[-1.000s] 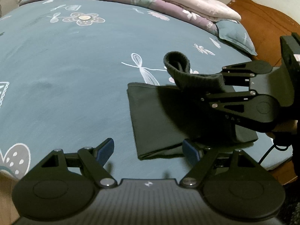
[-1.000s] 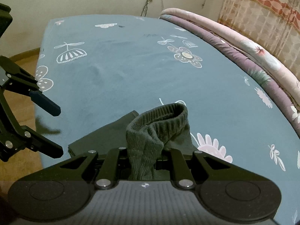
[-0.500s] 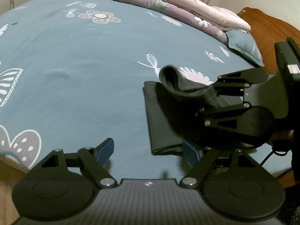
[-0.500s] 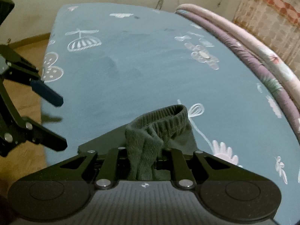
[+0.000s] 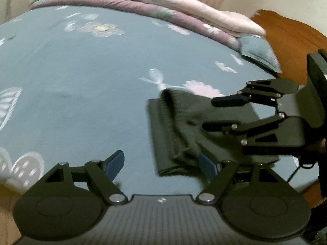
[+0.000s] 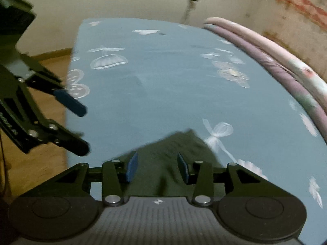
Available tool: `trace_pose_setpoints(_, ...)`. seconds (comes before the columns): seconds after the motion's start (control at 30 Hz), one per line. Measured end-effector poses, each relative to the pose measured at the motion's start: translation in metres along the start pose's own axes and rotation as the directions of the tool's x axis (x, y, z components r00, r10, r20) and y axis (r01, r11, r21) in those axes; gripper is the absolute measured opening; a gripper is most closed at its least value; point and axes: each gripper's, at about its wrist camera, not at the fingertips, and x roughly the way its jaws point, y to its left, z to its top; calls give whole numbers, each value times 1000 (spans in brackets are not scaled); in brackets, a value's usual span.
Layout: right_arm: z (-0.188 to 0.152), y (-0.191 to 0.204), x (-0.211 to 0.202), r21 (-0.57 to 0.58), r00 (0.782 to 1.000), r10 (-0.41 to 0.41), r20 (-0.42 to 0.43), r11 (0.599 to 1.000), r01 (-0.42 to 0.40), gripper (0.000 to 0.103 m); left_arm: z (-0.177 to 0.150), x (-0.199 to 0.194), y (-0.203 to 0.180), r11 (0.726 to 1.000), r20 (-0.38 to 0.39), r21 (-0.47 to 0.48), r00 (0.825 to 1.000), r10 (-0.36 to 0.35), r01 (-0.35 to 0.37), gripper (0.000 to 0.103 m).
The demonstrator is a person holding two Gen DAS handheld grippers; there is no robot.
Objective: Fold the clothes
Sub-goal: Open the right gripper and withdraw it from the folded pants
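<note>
A dark grey-green folded garment (image 5: pixel 173 126) lies on the teal flower-print bed sheet (image 5: pixel 81 71), its ribbed waistband draped loosely over the top. My right gripper (image 5: pixel 212 114) hovers just over it from the right, jaws opening. In the right wrist view the garment (image 6: pixel 173 149) lies below and between the blue pads (image 6: pixel 131 169), which do not press on it. My left gripper (image 5: pixel 161 163) stands open near the bed's front edge, its right finger beside the garment's near corner, nothing between its fingers. The left gripper (image 6: pixel 81 128) also shows at the left of the right wrist view.
Folded pink and purple quilts (image 5: pixel 163 4) run along the far side of the bed. A teal pillow (image 5: pixel 257 51) and a brown wooden headboard (image 5: pixel 286 36) are at the right. Wooden floor (image 6: pixel 40 61) lies past the bed's left edge.
My right gripper's jaws have parted and let go of the ribbed waistband, which has dropped from standing upright onto the folded garment. The left gripper stays open.
</note>
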Motion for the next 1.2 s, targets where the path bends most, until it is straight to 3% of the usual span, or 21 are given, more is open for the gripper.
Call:
trace_pose_setpoints(0.17, -35, -40, -32, 134, 985, -161, -54, 977, 167, 55, 22, 26, -40, 984, -9, 156, 996, -87, 87, 80)
trace_pose_setpoints(0.27, -65, -59, -54, 226, 963, -245, -116, 937, 265, 55, 34, 48, -69, 955, -12, 248, 986, -164, 161, 80)
trace_pose_setpoints(0.37, -92, -71, -74, 297, 937, -302, -174, 892, 342, 60, 41, 76, -91, 927, -51, 281, 969, -244, 248, 80)
trace_pose_setpoints(0.47, -114, -75, -86, 353, 919, -331, -216, 851, 389, 60, 35, 94, -100, 911, -105, 307, 961, -256, 276, 80)
trace_pose_setpoints(0.57, -135, -78, -96, 402, 912, -335, -237, 821, 406, 61, 20, 102, -80, 937, -166, 270, 970, -179, 219, 80)
trace_pose_setpoints(0.67, -150, -79, -98, 436, 920, -308, -241, 813, 386, 62, 6, 85, -52, 939, -174, 233, 961, -215, 253, 81)
trace_pose_setpoints(0.8, -165, -79, -100, 451, 935, -266, -236, 822, 347, 63, 24, 76, -61, 940, -200, 239, 960, -196, 242, 81)
trace_pose_setpoints(1.0, -174, -79, -104, 450, 978, -166, -125, 869, 205, 67, 69, 113, -108, 908, -101, 274, 948, -301, 318, 81)
trace_pose_setpoints(1.1, -174, -80, -102, 409, 994, -86, -67, 907, 106, 67, 72, 148, -122, 919, -122, 209, 942, -314, 334, 82)
trace_pose_setpoints(1.17, -175, -82, -98, 386, 998, -39, -40, 921, 51, 69, 64, 171, -114, 941, -165, 153, 946, -278, 303, 80)
trace_pose_setpoints(1.2, -176, -83, -95, 380, 999, -17, -35, 924, 29, 70, 60, 171, -112, 942, -151, 146, 948, -281, 303, 80)
